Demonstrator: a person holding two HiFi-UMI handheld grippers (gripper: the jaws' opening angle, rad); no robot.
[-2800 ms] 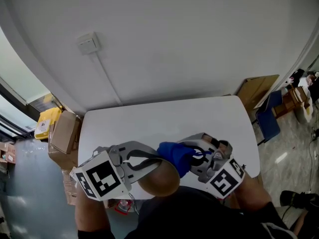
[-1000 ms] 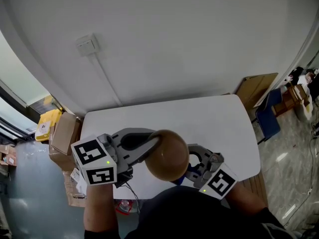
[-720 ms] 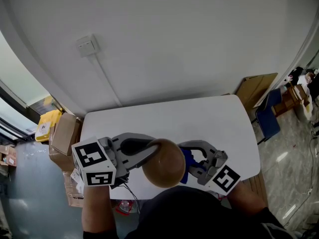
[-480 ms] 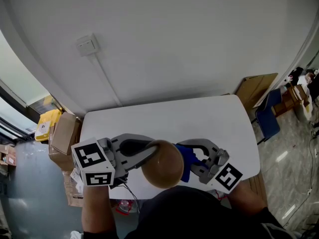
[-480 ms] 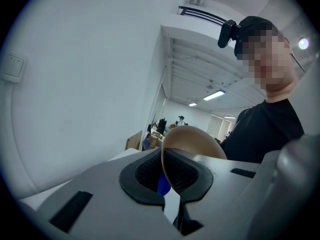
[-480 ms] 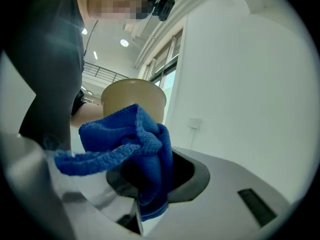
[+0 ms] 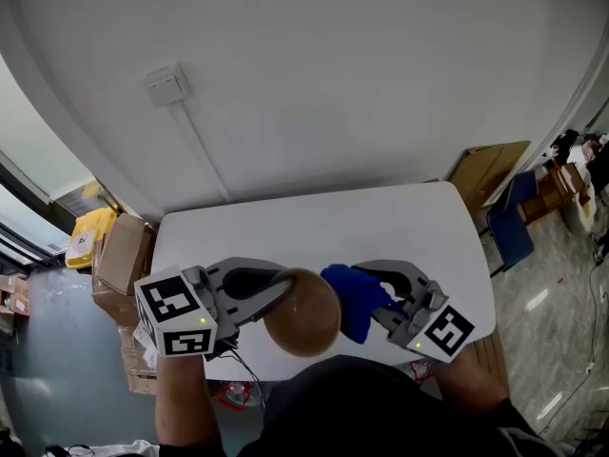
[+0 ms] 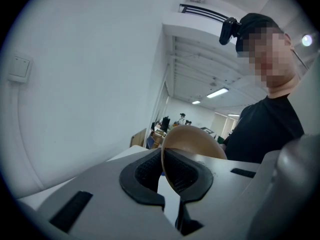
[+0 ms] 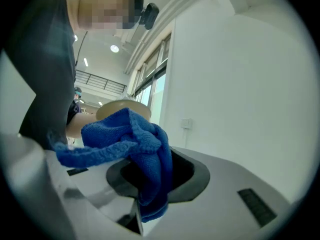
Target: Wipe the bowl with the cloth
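Note:
A tan bowl (image 7: 303,314) hangs tilted above the white table's near edge, its outside turned up toward the head view. My left gripper (image 7: 282,288) is shut on its rim; in the left gripper view the thin rim (image 8: 165,160) sits pinched between the dark pads. A blue cloth (image 7: 353,298) bunches just right of the bowl, touching or nearly touching its side, with my right gripper (image 7: 379,298) shut on it. The right gripper view shows the cloth (image 9: 135,149) spilling out of the jaws, the bowl (image 9: 122,107) behind it.
The white table (image 7: 314,231) stands against a white wall with a switch plate (image 7: 168,83). Cardboard boxes (image 7: 121,252) and a yellow thing lie on the floor at left. A board and a blue chair (image 7: 509,231) stand at right.
The bowl has dipped slightly lower and left in my left gripper. My right gripper has come out from under the bowl to its right side, bringing the blue cloth up into view.

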